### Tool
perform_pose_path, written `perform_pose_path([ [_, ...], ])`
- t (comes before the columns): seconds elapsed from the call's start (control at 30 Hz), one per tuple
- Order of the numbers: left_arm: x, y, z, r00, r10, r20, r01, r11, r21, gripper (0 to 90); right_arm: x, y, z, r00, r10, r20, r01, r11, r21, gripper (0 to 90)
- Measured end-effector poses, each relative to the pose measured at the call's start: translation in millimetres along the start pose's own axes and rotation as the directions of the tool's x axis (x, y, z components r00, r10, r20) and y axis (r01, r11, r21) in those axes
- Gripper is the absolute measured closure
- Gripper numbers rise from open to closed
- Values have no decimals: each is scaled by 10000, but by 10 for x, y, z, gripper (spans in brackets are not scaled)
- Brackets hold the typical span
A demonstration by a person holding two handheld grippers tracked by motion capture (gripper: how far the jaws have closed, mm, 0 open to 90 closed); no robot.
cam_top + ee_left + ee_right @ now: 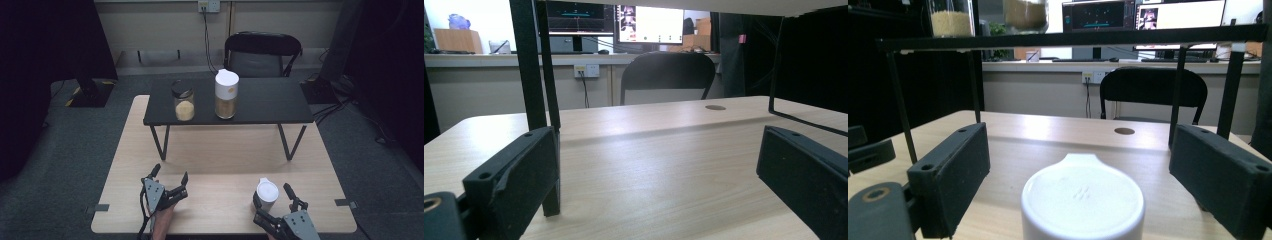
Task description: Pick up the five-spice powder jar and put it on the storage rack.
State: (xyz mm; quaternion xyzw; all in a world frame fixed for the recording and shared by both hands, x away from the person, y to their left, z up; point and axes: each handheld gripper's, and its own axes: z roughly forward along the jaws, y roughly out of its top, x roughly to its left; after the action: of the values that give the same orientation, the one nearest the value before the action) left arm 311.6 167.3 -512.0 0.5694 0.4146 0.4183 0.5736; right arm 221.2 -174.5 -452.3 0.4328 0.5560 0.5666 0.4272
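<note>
Both tongs stand open: the right gripper [274, 198], at about five o'clock on the wooden table [220, 150], has its jaws either side of the white-lidded jar [267, 195] without the pads pressing on it, as the right gripper view shows with gaps on both sides of the lid [1083, 197], while the left gripper [170, 183], at about seven o'clock, holds nothing. Judging by this, the grasp is only being set up and nothing is lifted yet. Closing on the jar and moving it remain, perhaps up to the black shelf [260, 102] at twelve o'clock, where a tall jar [226, 94] and a small open jar [183, 103] stand.
</note>
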Motion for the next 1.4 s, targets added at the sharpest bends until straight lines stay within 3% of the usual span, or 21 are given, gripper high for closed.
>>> perform_pose_path([
  [0.27, 0, 0, 0, 10000, -2, 0, 2, 10000, -2, 28, 10, -96, 13, 9999, -138, -9, 138, 9996, 233, 127],
  [0.37, 0, 0, 0, 10000, -2, -1, 2, 10000, -1, 28, 16, -124, 16, 9991, -434, 24, 432, 9983, 379, 136],
  [0.7, 0, 0, 0, 10000, -1, -2, 1, 10000, -2, 28, -5, -250, 24, 9998, -159, -123, 167, 9973, 711, 171],
  [1.4, 0, 0, 0, 10000, -2, -4, 2, 10000, -6, 27, -34, -437, 85, 9999, -88, -73, 97, 9898, 1422, 247],
])
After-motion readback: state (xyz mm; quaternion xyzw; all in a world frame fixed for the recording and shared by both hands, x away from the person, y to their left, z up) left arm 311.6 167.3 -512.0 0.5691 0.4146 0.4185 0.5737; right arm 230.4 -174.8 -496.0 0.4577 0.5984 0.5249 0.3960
